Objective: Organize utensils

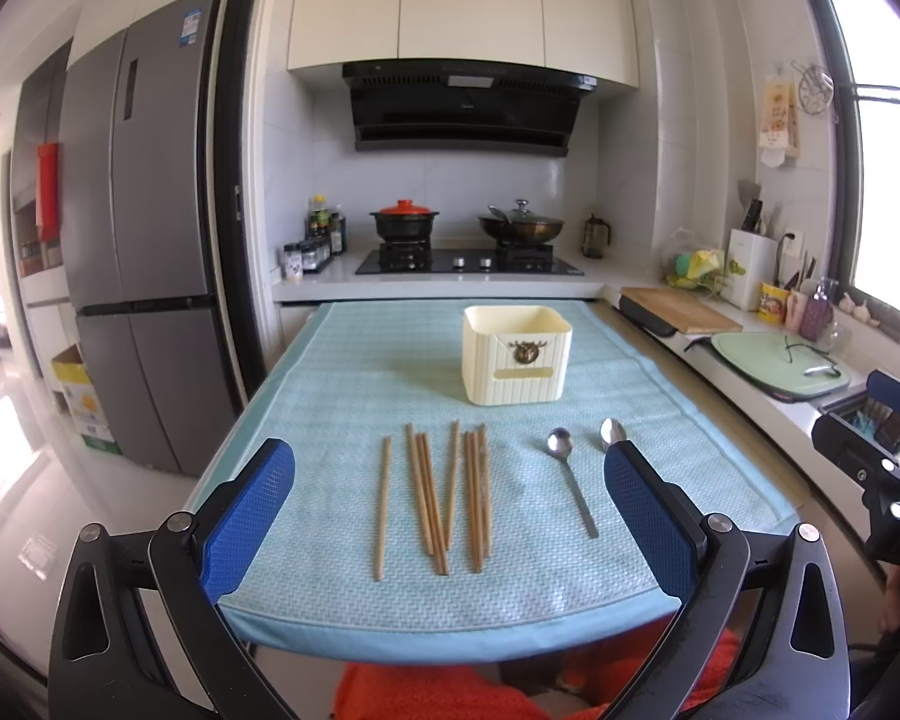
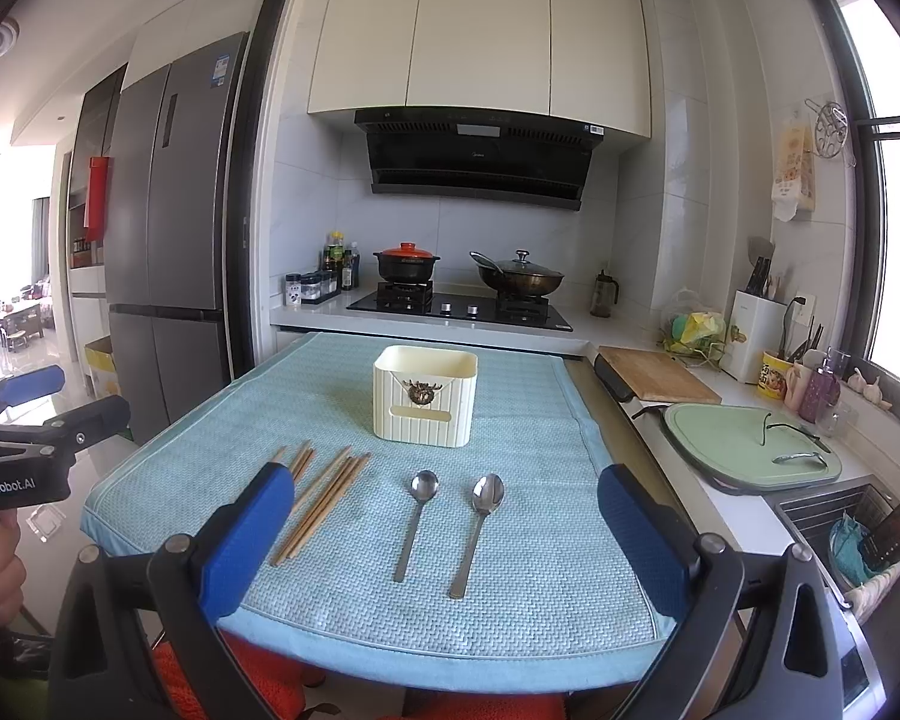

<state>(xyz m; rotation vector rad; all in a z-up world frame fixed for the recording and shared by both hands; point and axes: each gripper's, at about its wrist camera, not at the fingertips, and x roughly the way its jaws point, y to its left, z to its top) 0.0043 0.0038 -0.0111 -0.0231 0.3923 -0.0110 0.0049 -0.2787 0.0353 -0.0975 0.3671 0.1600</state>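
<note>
Nothing appears sorted yet: the chopsticks at 6 o'clock and two spoons at 4 o'clock of the cream holder lie on the bench, both hand-held grippers, left and right, spread and empty.

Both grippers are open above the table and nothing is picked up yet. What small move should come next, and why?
Probably lower the right gripper onto a spoon: both spoons lie directly between its open fingers, apart from each other and from the chopsticks. The cream box behind them looks empty. The left gripper is also open.
</note>
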